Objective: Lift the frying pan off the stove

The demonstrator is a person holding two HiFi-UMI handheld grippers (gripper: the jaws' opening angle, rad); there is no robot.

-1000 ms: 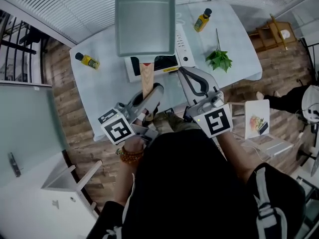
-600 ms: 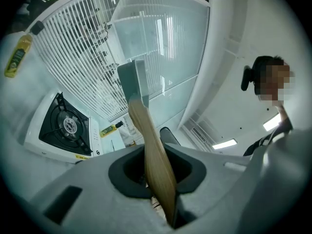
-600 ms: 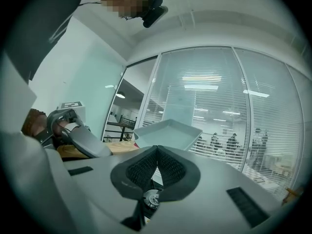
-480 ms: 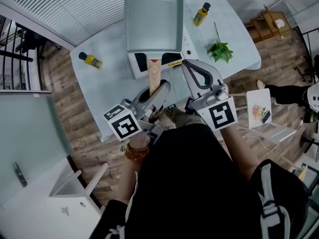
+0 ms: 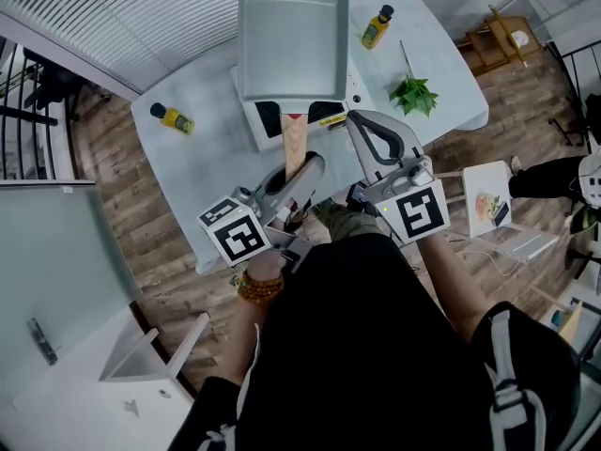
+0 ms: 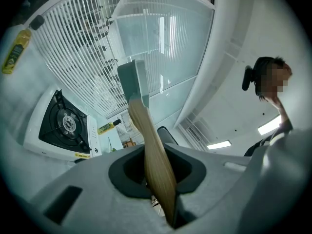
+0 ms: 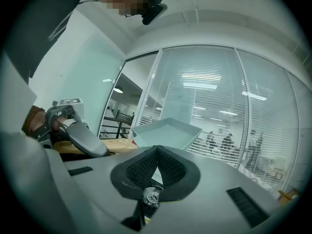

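Observation:
The grey square frying pan (image 5: 291,36) hangs in the air above the white single-burner stove (image 5: 349,92). Its wooden handle (image 5: 294,139) runs back into my left gripper (image 5: 310,165), which is shut on it. In the left gripper view the handle (image 6: 155,150) passes between the jaws, the pan (image 6: 132,79) is edge-on, and the bare burner of the stove (image 6: 63,126) lies lower left. My right gripper (image 5: 357,120) is beside the handle on the right, shut and empty. In the right gripper view its jaws (image 7: 157,152) meet, and the pan (image 7: 168,133) floats ahead.
The stove stands on a pale blue table (image 5: 207,158). A yellow bottle (image 5: 174,118) stands at the table's left, another (image 5: 377,28) at the back right, and a green herb sprig (image 5: 413,94) lies at the right. White furniture (image 5: 488,205) stands beyond the right edge.
Both grippers and the pan have drifted a little to the right in the head view. The left grip on the handle is unchanged, and the right jaws stay shut.

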